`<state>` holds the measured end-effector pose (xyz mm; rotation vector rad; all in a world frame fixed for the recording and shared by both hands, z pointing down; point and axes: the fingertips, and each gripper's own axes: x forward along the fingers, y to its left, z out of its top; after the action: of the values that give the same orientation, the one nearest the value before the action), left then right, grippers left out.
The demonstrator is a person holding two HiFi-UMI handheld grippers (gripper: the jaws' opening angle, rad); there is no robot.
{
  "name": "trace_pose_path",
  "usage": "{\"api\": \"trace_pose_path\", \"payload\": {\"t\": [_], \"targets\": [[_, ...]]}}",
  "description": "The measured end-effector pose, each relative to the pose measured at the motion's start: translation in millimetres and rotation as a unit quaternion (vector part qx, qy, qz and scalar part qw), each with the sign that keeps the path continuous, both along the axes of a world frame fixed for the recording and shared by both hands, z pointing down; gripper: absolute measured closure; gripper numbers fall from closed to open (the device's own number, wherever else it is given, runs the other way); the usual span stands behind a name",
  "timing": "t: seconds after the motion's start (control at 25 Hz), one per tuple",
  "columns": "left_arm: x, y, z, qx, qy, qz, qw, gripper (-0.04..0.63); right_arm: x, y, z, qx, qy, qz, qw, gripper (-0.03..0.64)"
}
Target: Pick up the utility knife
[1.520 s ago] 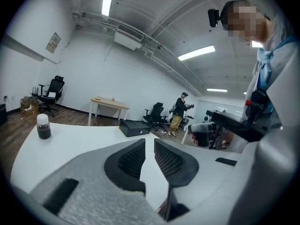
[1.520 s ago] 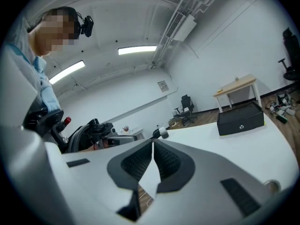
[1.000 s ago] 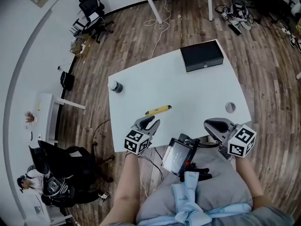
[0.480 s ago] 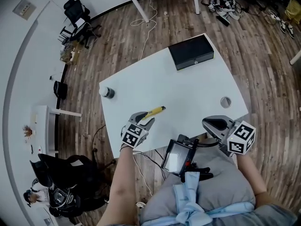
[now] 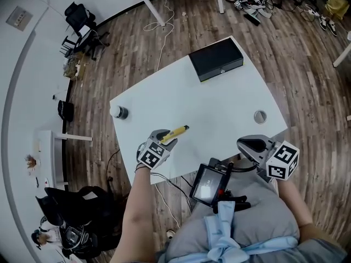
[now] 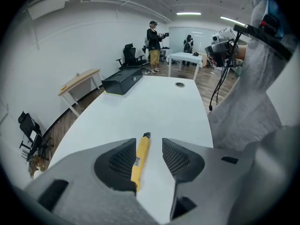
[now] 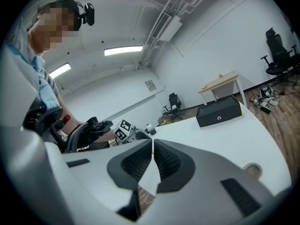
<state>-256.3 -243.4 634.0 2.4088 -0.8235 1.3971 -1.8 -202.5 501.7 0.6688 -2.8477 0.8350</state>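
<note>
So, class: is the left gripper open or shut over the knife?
Open. The left gripper has just been opening; its pads stand apart, the utility knife lying between.

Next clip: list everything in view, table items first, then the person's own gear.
white rectangular table: one, white, centre of the head view, on a wood-plank floor.
yellow utility knife: one, yellow with a dark tip, flat on the table near its near-left edge.
flat black box: one, black, far end of the table.
small round container with a pale lid: one, dark and white, table's left corner.
round metal-rimmed hole: one, grey, table's right side.
black screen device: one, black, at the person's waist.
left gripper: one, grey; jaws have just been opening and stand open astride the knife.
right gripper: one, grey; shut, empty, near-right table edge.
</note>
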Motion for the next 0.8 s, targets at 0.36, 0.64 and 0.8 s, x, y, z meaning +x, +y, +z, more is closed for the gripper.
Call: {"api": "trace_pose_path", "payload": {"t": [0.36,0.64,0.8], "targets": [[-0.7,-6.3,35.6,-0.033,-0.026,0.031,0.9986,0.431,4.7,-0.7,5.7,-0.01,0.007,0.006,1.0,0.589],[-3.4,-10.3,60.0,-0.059,-0.059,0.059,0.9947,0.431,6.8,-4.0,10.4,-0.018,0.013,0.01,1.0,0.589],[-7.3,-8.3,72.1,-0.077,-0.074,0.075,0.9915,0.431,7.1,-5.0,12.8,-0.021,0.016,0.015,1.0,0.589]]}}
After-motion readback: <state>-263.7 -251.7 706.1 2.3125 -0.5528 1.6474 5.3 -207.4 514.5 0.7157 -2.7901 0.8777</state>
